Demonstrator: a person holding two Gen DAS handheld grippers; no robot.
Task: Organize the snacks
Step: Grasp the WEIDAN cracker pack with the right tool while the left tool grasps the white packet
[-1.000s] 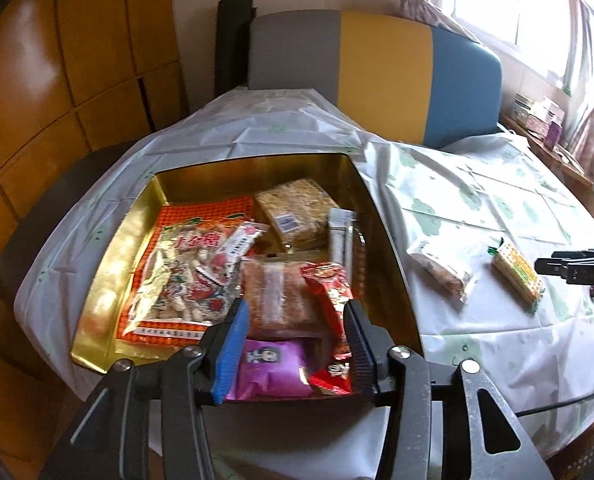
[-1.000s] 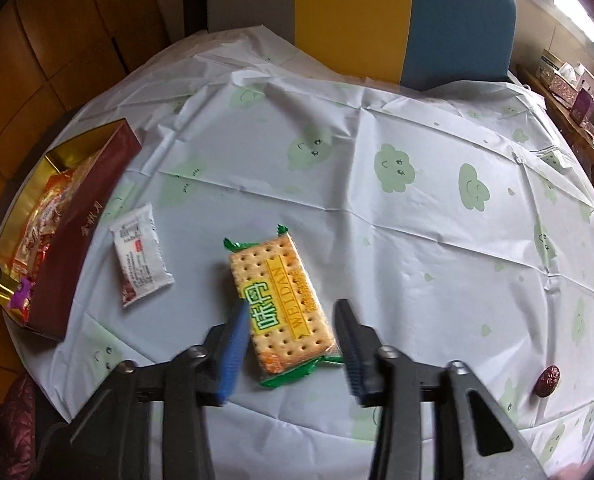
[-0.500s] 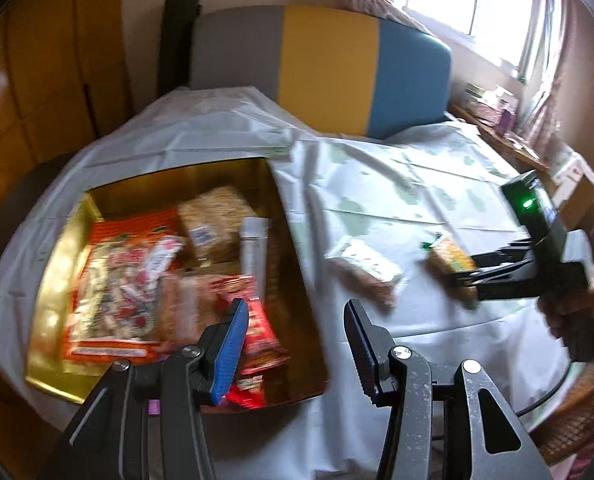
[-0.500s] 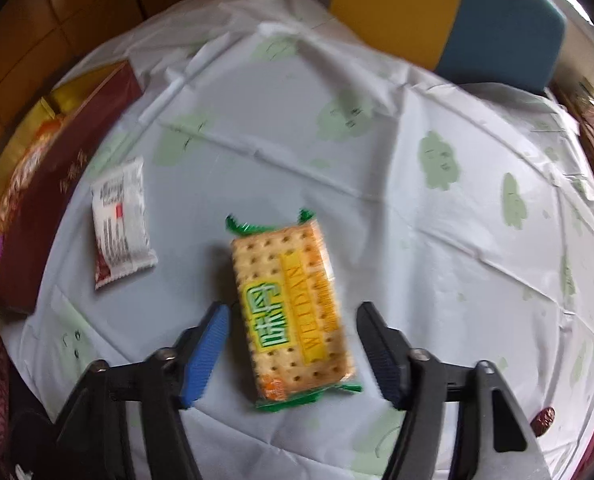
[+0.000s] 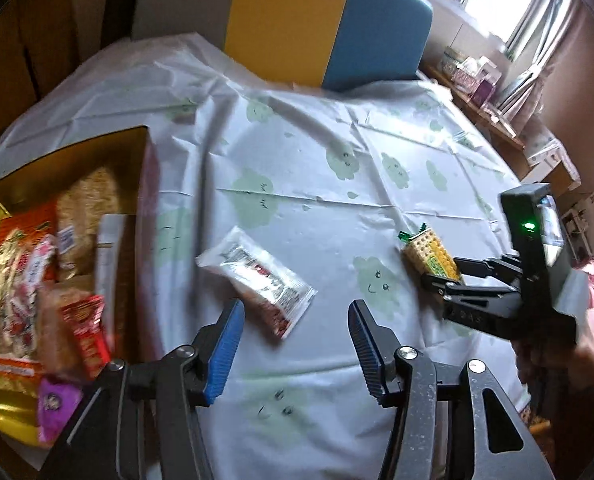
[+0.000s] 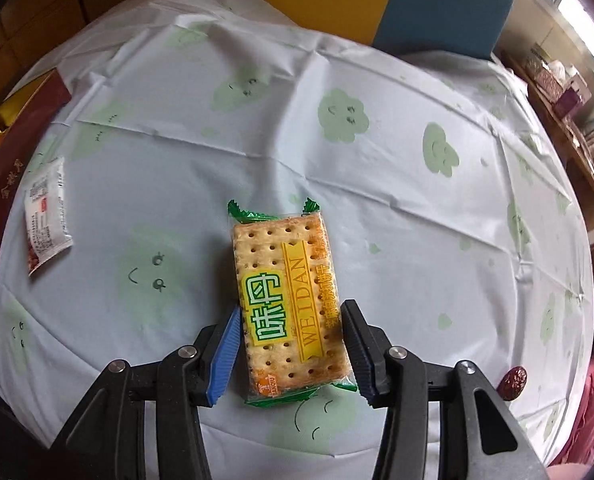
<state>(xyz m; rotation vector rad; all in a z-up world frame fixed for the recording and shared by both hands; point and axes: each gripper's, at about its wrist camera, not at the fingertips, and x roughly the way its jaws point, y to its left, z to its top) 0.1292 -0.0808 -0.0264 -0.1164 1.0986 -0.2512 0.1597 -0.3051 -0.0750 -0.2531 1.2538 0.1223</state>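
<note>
A green-edged cracker pack [image 6: 289, 292] lies flat on the cloud-print tablecloth [image 6: 377, 200]. My right gripper [image 6: 291, 344] points down over its near half, with both blue pads against the pack's long sides. In the left wrist view the same pack [image 5: 431, 254] sits at the tips of the right gripper [image 5: 441, 274]. A white and red snack packet [image 5: 257, 276] lies just ahead of my left gripper [image 5: 293, 344], whose jaws are opening with nothing between them. The gold-lined snack box [image 5: 147, 200] stands at the left, holding several packets.
A grey, yellow and blue chair back [image 5: 317, 20] stands behind the table. A small dark red date [image 6: 513, 380] lies near the table's right edge. The white packet [image 6: 45, 212] rests beside the box's maroon wall [image 6: 1, 184]. A shelf with boxes runs under the window.
My left gripper has swung right, from over the box to just short of the white packet. My right gripper has come down on the cracker pack and its jaws have narrowed onto it.
</note>
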